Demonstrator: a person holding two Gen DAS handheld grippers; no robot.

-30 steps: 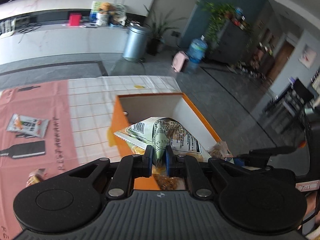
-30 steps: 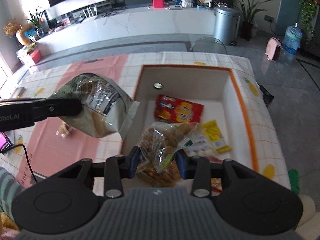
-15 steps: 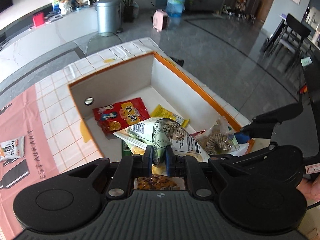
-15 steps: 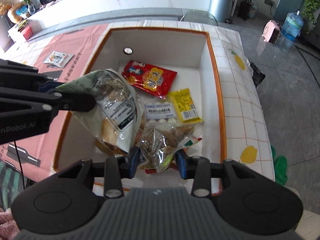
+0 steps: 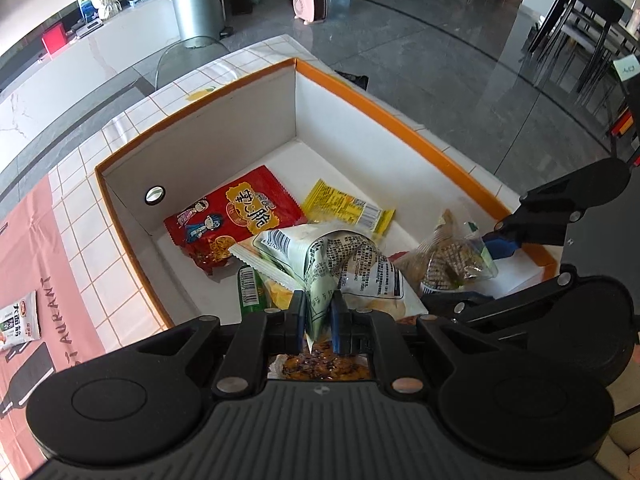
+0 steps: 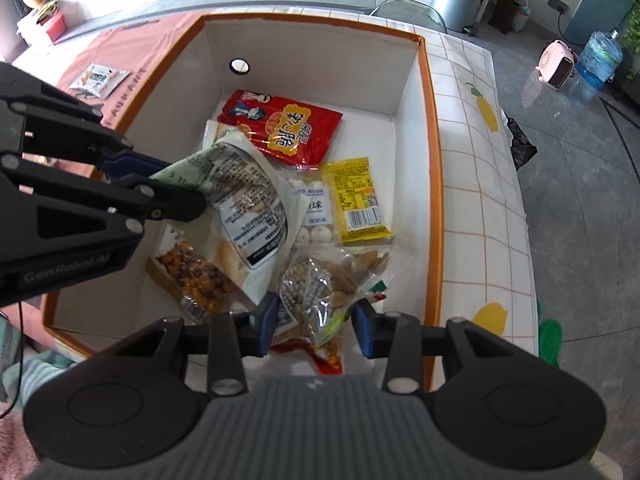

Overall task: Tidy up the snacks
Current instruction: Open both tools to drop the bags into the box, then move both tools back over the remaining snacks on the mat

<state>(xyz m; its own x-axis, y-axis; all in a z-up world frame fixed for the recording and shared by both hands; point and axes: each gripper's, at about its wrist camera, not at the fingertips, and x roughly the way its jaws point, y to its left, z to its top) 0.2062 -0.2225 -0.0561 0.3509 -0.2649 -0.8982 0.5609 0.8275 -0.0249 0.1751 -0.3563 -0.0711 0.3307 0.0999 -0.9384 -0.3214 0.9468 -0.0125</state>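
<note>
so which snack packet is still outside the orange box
The small white packet lying flat on the pink tablecloth; every other packet sits inside the orange-rimmed box or hangs from a gripper over it.

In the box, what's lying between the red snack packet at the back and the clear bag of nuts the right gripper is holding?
In the right wrist view, a clear pack of white balls lies between the red packet and the nut bag; the yellow packet sits beside it.

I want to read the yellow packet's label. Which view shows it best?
The right wrist view: the yellow packet lies flat and fully visible on the box floor. In the left wrist view it is angled, its near edge hidden by the green bag.
</note>
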